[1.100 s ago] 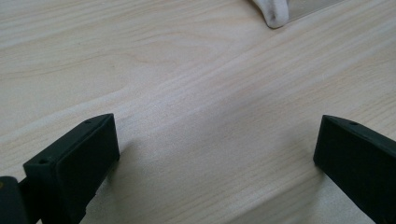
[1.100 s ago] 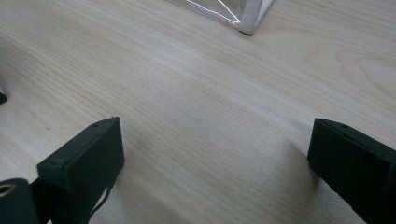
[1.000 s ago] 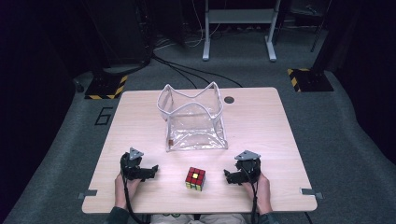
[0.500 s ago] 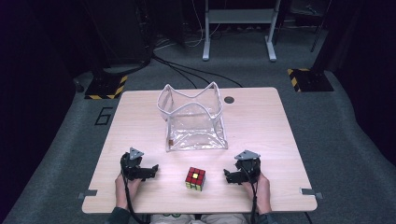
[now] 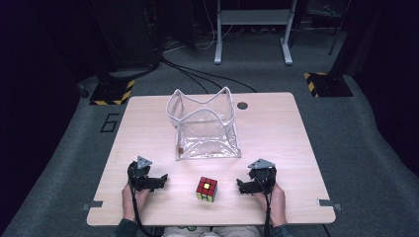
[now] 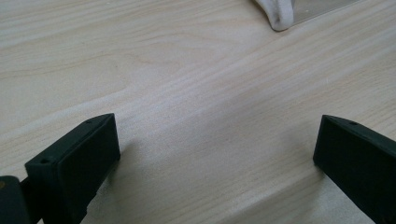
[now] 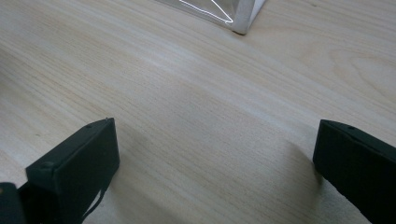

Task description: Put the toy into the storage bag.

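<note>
A colour-puzzle cube [image 5: 207,189], red on top with a yellow centre, sits near the table's front edge. Behind it stands a clear plastic bag [image 5: 205,124] with white trim, its mouth open upward. My left gripper [image 5: 159,180] rests on the table left of the cube, open and pointing toward it. My right gripper [image 5: 243,186] rests to the cube's right, open as well. In the left gripper view the gripper [image 6: 217,154] has only bare wood between its jaws, with a bag corner [image 6: 279,14] at the top. The right gripper view has its gripper [image 7: 217,154] over bare wood too, the bag corner [image 7: 243,21] beyond.
The light wooden table [image 5: 276,133] has a round cable hole [image 5: 242,105] at the back right. Black cables [image 5: 197,74] run across the grey floor behind, where a metal stand [image 5: 252,29] and yellow-black striped bases [image 5: 323,81] are.
</note>
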A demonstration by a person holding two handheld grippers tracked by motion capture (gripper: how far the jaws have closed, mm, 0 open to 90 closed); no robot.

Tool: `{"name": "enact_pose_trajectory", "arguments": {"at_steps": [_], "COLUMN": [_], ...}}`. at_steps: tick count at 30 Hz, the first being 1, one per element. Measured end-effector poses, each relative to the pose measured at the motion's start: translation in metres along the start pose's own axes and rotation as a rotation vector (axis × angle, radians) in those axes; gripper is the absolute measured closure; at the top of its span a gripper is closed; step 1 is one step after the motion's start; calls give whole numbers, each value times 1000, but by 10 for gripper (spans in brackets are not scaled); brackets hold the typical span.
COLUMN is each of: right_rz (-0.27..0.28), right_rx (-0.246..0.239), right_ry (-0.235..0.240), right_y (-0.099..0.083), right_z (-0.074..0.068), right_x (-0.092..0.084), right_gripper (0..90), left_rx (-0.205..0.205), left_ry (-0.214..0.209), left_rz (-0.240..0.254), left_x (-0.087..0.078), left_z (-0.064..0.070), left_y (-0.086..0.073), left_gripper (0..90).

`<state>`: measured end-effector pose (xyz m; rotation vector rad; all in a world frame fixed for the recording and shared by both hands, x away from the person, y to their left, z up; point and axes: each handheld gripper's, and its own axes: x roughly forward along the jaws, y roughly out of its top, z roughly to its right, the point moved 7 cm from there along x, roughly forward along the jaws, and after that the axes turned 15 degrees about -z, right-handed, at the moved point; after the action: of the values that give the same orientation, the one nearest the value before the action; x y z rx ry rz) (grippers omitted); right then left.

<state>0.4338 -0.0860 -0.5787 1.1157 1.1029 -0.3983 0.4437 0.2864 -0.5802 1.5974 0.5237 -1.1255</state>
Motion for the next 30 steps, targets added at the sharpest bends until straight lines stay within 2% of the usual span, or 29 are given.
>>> {"name": "enact_pose_trajectory", "arguments": {"at_steps": [5,9,13,15,19,25,30], "right_rz": [12,-3,-23,-13,9,33,34], "right_rx": [-13,-43,-55,-54,-80,-161,-227], "right_ry": [-26,-14,37,79,125,205,231], "right_y": [0,1,2,4,9,15,17], "right_z": [-1,-2,-9,-14,-25,-49,-66], "right_x": [-1,-1,-2,-4,-15,-32,-38], "right_gripper": [0,0,0,0,0,3,2], "left_rx": [0,0,4,3,4,3,4], "left_ry": [1,1,0,1,0,1,2], "left_rz": [-1,-1,-1,-1,-1,-1,-2], "left_x": [0,0,0,0,0,0,0], "left_z": [0,0,0,0,0,0,0], "left_y": [0,0,0,0,0,0,0], "left_gripper": [2,2,3,3,3,3,3]}}
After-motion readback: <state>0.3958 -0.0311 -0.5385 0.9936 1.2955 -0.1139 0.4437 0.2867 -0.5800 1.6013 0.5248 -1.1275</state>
